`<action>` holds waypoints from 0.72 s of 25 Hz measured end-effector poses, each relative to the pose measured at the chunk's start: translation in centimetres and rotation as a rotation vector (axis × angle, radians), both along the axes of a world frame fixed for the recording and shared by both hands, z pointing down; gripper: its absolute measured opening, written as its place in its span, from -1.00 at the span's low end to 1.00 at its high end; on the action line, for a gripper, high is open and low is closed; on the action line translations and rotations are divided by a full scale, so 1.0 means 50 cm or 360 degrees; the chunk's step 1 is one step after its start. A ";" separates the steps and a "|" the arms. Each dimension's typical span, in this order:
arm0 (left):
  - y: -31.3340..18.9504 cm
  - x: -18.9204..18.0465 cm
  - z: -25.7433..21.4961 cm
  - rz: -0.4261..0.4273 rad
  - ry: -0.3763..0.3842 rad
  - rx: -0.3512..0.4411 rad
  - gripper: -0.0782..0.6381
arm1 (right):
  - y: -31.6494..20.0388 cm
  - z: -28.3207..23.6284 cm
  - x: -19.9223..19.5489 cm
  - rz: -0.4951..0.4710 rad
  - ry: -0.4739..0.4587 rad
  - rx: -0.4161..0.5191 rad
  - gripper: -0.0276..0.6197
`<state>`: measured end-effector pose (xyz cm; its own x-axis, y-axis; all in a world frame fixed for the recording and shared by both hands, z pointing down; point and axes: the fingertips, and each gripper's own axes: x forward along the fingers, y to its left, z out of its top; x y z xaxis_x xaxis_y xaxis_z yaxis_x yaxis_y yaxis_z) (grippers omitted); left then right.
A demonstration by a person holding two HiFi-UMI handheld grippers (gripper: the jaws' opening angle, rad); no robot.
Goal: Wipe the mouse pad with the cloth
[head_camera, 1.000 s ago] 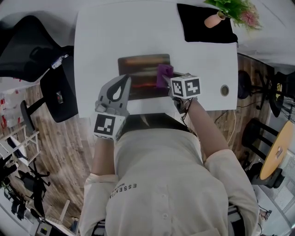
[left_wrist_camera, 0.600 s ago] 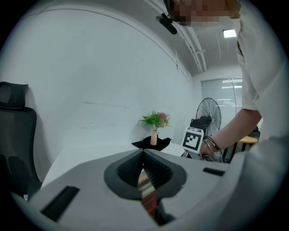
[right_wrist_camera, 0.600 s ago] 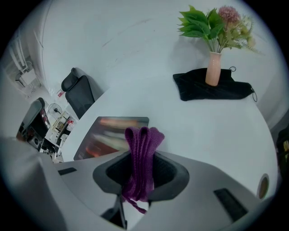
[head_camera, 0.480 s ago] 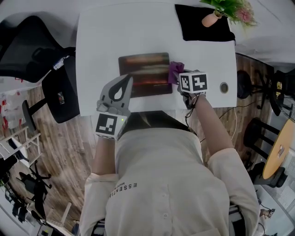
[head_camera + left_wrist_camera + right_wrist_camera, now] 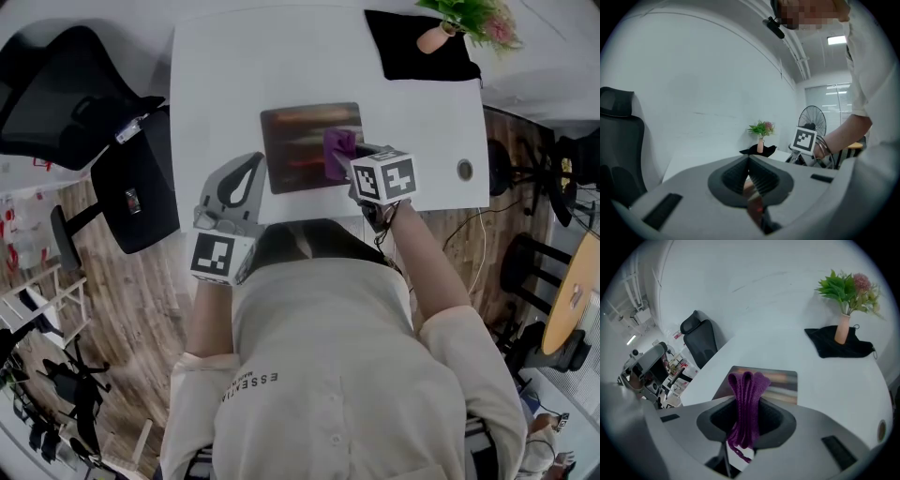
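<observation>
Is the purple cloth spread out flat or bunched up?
Bunched: the cloth stands in folds, pinched in the right gripper, over the mouse pad.

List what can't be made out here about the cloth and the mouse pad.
- Whether the purple cloth touches the mouse pad: in the head view the cloth and the right tongs cover the contact; in the right gripper view the tongs' body hides the cloth's lower end.
- Mouse pad's pattern: blurred in both views.
- Round thing near the table edge: head view, too small to identify.
- Surface under the left tongs: left gripper view, their body blocks it.

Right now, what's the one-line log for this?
right gripper: shut on purple cloth | purple cloth: over mouse pad | left gripper: shut, empty
</observation>
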<state>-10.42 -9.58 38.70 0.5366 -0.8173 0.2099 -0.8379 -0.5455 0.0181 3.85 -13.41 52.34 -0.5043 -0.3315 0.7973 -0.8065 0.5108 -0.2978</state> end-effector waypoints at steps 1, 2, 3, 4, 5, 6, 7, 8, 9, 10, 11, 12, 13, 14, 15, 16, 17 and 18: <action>0.006 -0.009 -0.003 -0.0011 0.0014 -0.0017 -0.78 | 0.013 0.001 -0.022 -0.0015 -0.0019 -0.0013 -0.57; 0.012 -0.017 -0.004 -0.0021 0.0026 -0.0032 -0.78 | 0.026 0.002 -0.043 -0.0030 -0.0036 -0.0030 -0.57; 0.017 -0.026 -0.004 -0.0026 0.0032 -0.0042 -0.78 | 0.039 0.005 -0.065 -0.0047 -0.0051 -0.0047 -0.57; 0.023 -0.037 -0.002 -0.0029 0.0035 -0.0048 -0.78 | 0.051 0.009 -0.086 -0.0067 -0.0063 -0.0064 -0.57; 0.028 -0.048 0.002 -0.0032 0.0036 -0.0055 -0.78 | 0.063 0.014 -0.107 -0.0087 -0.0071 -0.0080 -0.57; 0.033 -0.060 0.006 -0.0034 0.0033 -0.0062 -0.78 | 0.074 0.020 -0.127 -0.0104 -0.0076 -0.0095 -0.57; 0.039 -0.074 0.012 -0.0035 0.0024 -0.0068 -0.78 | 0.084 0.026 -0.147 -0.0118 -0.0080 -0.0110 -0.57; 0.044 -0.089 0.019 -0.0033 0.0010 -0.0073 -0.78 | 0.094 0.032 -0.167 -0.0129 -0.0085 -0.0123 -0.57; 0.049 -0.103 0.025 -0.0032 0.0002 -0.0077 -0.78 | 0.102 0.038 -0.185 -0.0138 -0.0089 -0.0135 -0.57; 0.052 -0.114 0.029 -0.0033 0.0006 -0.0082 -0.78 | 0.108 0.044 -0.201 -0.0144 -0.0092 -0.0145 -0.57; 0.053 -0.123 0.032 -0.0033 0.0013 -0.0086 -0.78 | 0.114 0.050 -0.214 -0.0147 -0.0095 -0.0155 -0.57; 0.055 -0.131 0.035 -0.0032 0.0017 -0.0091 -0.78 | 0.118 0.055 -0.225 -0.0148 -0.0097 -0.0165 -0.57; 0.058 -0.139 0.039 -0.0031 0.0019 -0.0103 -0.78 | 0.123 0.059 -0.234 -0.0146 -0.0100 -0.0175 -0.57; 0.060 -0.146 0.044 -0.0023 0.0014 -0.0108 -0.78 | 0.126 0.063 -0.242 -0.0142 -0.0101 -0.0185 -0.57; 0.061 -0.152 0.049 -0.0008 0.0004 -0.0105 -0.78 | 0.129 0.068 -0.248 -0.0137 -0.0099 -0.0192 -0.57; 0.061 -0.158 0.053 0.0001 0.0001 -0.0107 -0.78 | 0.129 0.073 -0.251 -0.0133 -0.0092 -0.0196 -0.57; 0.060 -0.162 0.055 -0.0003 0.0008 -0.0120 -0.78 | 0.128 0.078 -0.253 -0.0130 -0.0079 -0.0196 -0.57; 0.058 -0.165 0.056 -0.0014 0.0018 -0.0137 -0.78 | 0.126 0.083 -0.252 -0.0129 -0.0067 -0.0193 -0.57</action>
<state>-18.68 -6.68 41.51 0.5321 -0.8012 0.2737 -0.8422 -0.5341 0.0738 -8.77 -7.11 56.49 -0.5591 -0.1909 0.8068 -0.7498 0.5316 -0.3938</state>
